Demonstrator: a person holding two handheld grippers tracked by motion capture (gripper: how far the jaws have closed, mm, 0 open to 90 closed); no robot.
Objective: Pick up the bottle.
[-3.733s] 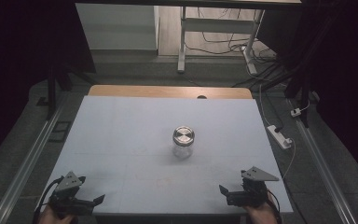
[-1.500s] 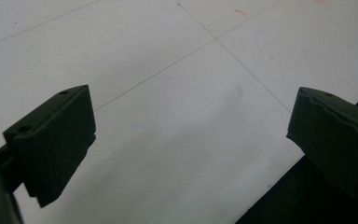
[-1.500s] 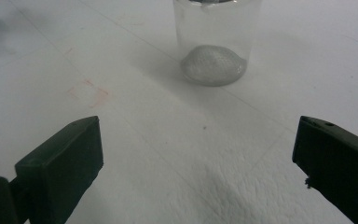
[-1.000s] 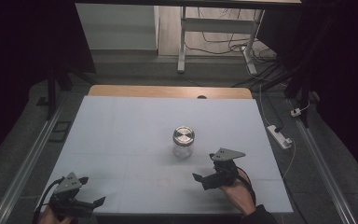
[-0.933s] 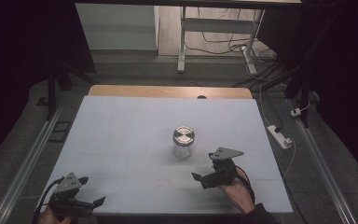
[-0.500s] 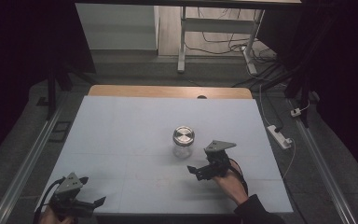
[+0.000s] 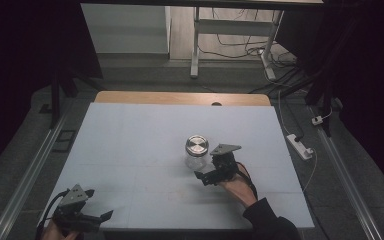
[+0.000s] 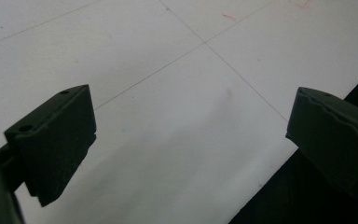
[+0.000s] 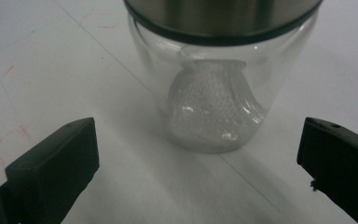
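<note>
Your left gripper (image 7: 82, 217) sits at the near left corner of the desk (image 7: 130, 135) with its fingers (image 8: 56, 140) spread wide and nothing between them; beneath them lies bare white surface crossed by thin ruled lines, and the desk edge runs under the right-hand finger. This gripper is well apart from the work.

Your right gripper (image 7: 207, 176) is forward at mid-desk, fingers (image 9: 56, 154) fully apart, one to each side of the approach line. The glass jar (image 9: 219, 93) stands upright just beyond the fingertips, centred in the gap but not yet between the fingers and not touched. It carries a brushed metal lid (image 7: 197, 145) with a dark rim, seated on top. Inside the jar, a pale mesh-textured item (image 9: 214, 112) rests on the bottom; what it is cannot be told.

Progress assessment: the approach is nearly done and the alignment looks good. No grasp is made; the jar is on the desk and the lid is on. Remaining, as judged from this position: advance until the glass wall lies between the fingers, then close on it. Glass is smooth and curved, so expect it to slip if gripped off-centre.

Beyond the jar the desk is a plain white sheet with faint red marks, ending in a wooden strip (image 7: 180, 98) at the far edge. Past that, the room is dark, with a white frame leg (image 7: 196, 40) and loose cables (image 7: 240, 47) on the floor; a white power strip (image 7: 300, 145) lies to the right of the desk.
</note>
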